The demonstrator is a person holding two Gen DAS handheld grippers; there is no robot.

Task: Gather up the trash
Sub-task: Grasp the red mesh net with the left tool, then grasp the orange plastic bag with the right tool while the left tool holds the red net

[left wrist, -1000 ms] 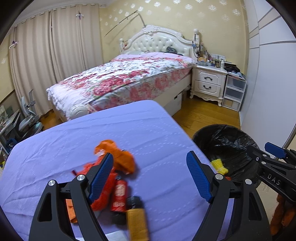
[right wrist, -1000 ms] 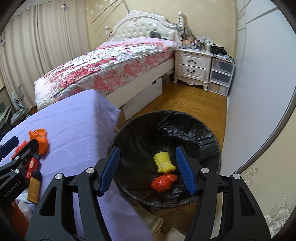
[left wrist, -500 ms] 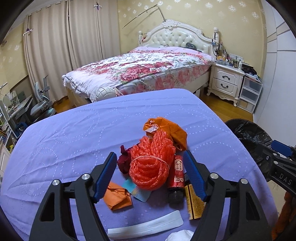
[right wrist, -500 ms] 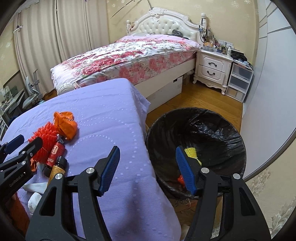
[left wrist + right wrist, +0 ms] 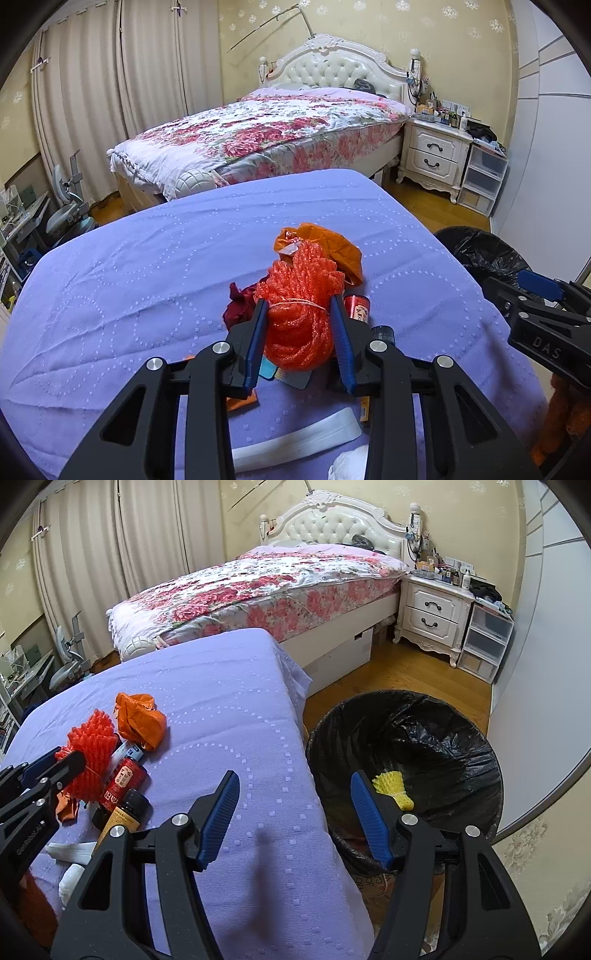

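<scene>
Left claw gripping 1 red foam net

I am seeing a flowered bed standing behind the purple table. A white nightstand is sitting beside it.

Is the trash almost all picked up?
Not yet. A yellow foam net already lies in the black bin. The left gripper is closed around the red foam net; the right gripper is open and empty. The orange bag, bottles and white strip wait on the table.
</scene>
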